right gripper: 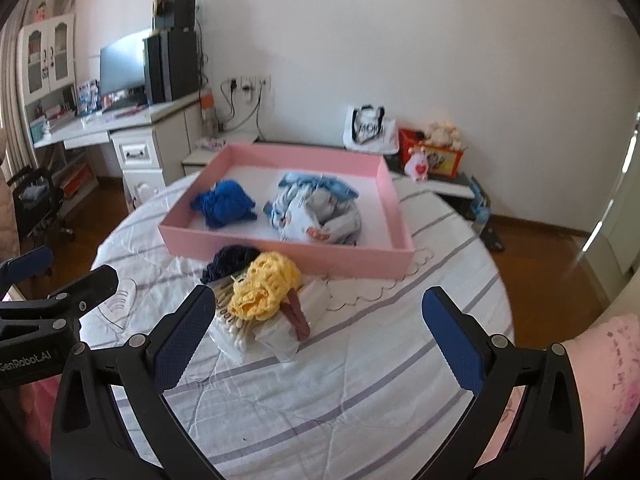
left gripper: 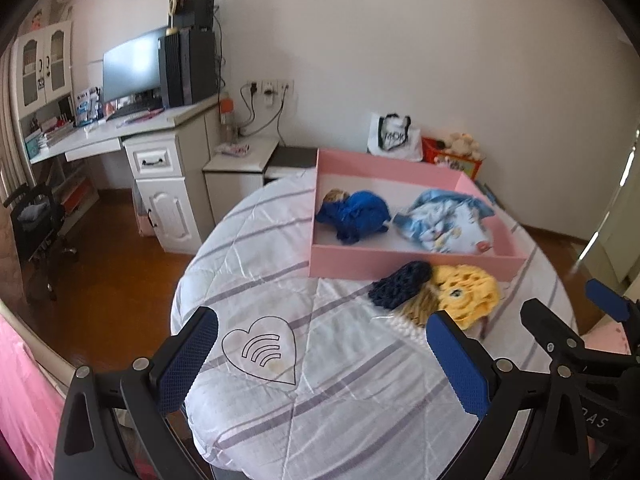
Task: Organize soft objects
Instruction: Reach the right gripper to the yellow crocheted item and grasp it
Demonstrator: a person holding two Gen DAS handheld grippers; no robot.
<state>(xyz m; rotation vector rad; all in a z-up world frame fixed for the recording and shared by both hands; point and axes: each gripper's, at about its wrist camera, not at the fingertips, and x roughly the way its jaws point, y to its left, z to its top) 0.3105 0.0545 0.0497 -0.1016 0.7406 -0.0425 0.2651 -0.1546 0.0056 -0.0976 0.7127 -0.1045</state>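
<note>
**Soft things on the striped bed, two already boxed**

While both grippers hover low over it, the white quilted bed with grey-purple stripes point(right gripper: 360, 380) fills most of either view. Beyond it, along the wall, stand a white counter with drawers point(left gripper: 160, 160), which carries a dark monitor point(left gripper: 132, 64), and a white shopping bag with black print point(left gripper: 394, 136) beside a red box with plush toys point(left gripper: 456, 152).

On the bed's far part lies a shallow pink rectangular tray point(right gripper: 288, 256). Inside it, a bundled royal-blue knitted item point(right gripper: 224, 204) sits on the left and a crumpled pale-blue printed cloth point(right gripper: 316, 212) on the right, close but apart.

Just outside the tray's near wall lies a small heap: a yellow crocheted piece point(right gripper: 268, 284) on top, a dark navy knitted piece point(right gripper: 228, 260) touching it on the tray side, and beneath them a clear pack of cotton swabs point(right gripper: 232, 328) and a white packet point(right gripper: 280, 340).

The left gripper point(left gripper: 320, 344) has its blue-padded fingers spread wide, holding nothing, over a heart outline printed on the quilt point(left gripper: 260, 352). The right gripper point(right gripper: 320, 324) is likewise wide apart and empty, and the heap sits just ahead of its left finger.
</note>
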